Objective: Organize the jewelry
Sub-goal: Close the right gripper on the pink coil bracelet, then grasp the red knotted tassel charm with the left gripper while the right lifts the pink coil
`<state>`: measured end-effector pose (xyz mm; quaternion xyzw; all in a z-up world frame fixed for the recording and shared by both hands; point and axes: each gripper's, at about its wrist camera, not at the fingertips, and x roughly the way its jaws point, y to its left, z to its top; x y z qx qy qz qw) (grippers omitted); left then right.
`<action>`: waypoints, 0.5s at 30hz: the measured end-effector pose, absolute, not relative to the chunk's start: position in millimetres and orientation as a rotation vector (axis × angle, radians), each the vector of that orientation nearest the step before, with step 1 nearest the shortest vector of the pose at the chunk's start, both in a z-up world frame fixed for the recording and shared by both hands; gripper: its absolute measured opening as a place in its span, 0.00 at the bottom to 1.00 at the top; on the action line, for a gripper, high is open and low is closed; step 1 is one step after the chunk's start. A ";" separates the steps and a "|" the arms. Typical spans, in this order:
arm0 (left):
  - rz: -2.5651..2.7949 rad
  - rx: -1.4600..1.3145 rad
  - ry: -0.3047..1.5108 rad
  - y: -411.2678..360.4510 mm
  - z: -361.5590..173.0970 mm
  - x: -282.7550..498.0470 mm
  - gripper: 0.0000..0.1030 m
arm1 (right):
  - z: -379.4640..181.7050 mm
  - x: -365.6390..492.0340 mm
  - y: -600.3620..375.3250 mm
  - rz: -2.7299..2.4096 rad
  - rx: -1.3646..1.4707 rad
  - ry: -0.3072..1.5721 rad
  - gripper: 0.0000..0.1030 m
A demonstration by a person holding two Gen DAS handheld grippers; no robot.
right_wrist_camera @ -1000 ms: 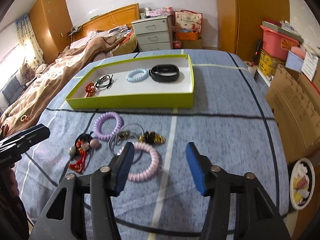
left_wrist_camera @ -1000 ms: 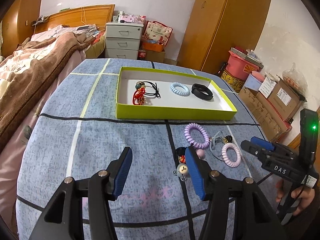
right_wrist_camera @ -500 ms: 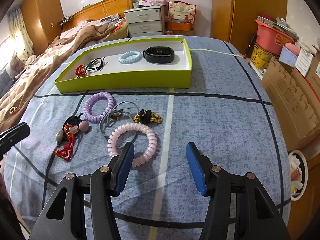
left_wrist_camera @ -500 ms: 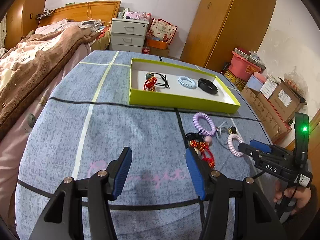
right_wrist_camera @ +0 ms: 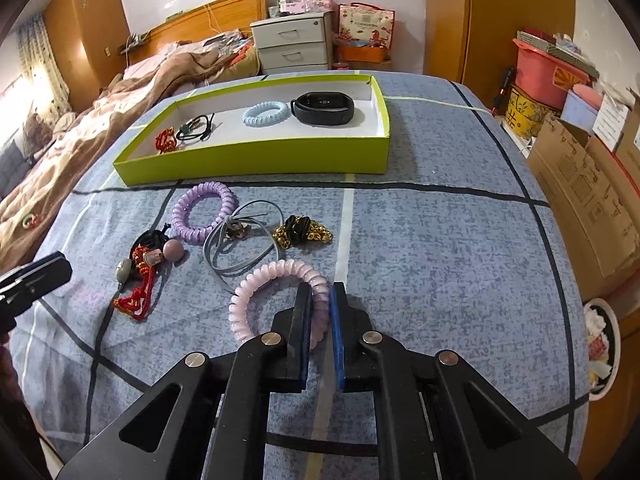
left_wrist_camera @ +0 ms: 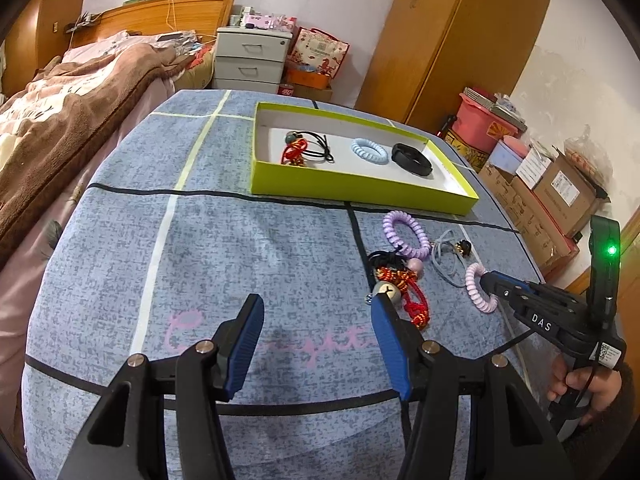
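Your left gripper (left_wrist_camera: 316,340) hovers over the blue patterned cloth (left_wrist_camera: 248,248), jaws wide apart and empty. To its right, your right gripper (right_wrist_camera: 320,300) is closing its jaws on the pink spiral coil bracelet (right_wrist_camera: 256,284), near the lime-green cardboard tray (right_wrist_camera: 256,164).
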<state>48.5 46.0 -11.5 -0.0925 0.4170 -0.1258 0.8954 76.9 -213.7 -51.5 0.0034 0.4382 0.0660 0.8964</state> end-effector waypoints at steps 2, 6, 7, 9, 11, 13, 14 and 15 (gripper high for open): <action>-0.269 -0.184 0.864 42.4 -10.7 49.0 0.56 | -50.0 75.6 -219.0 0.136 0.043 0.898 0.09; -0.284 -0.177 0.871 33.0 -10.3 46.9 0.56 | -43.8 70.9 -230.6 0.147 0.107 0.870 0.09; -0.298 -0.172 0.874 28.9 -9.8 46.1 0.56 | -42.2 69.6 -232.6 0.153 0.116 0.864 0.09; -0.308 -0.156 0.874 20.0 -8.5 44.9 0.56 | -40.8 68.9 -235.1 0.164 0.129 0.858 0.09; -0.317 -0.142 0.875 10.4 -7.4 44.8 0.56 | -40.4 70.3 -235.3 0.179 0.136 0.859 0.09; -0.327 -0.128 0.882 -1.8 -7.7 44.9 0.56 | -40.5 69.5 -238.1 0.191 0.145 0.856 0.09; -0.333 -0.122 0.881 -7.3 -8.1 45.2 0.56 | -39.9 69.4 -238.8 0.200 0.149 0.855 0.09; -0.337 -0.115 0.885 -13.0 -9.0 45.2 0.56 | -39.6 69.8 -239.2 0.206 0.151 0.855 0.09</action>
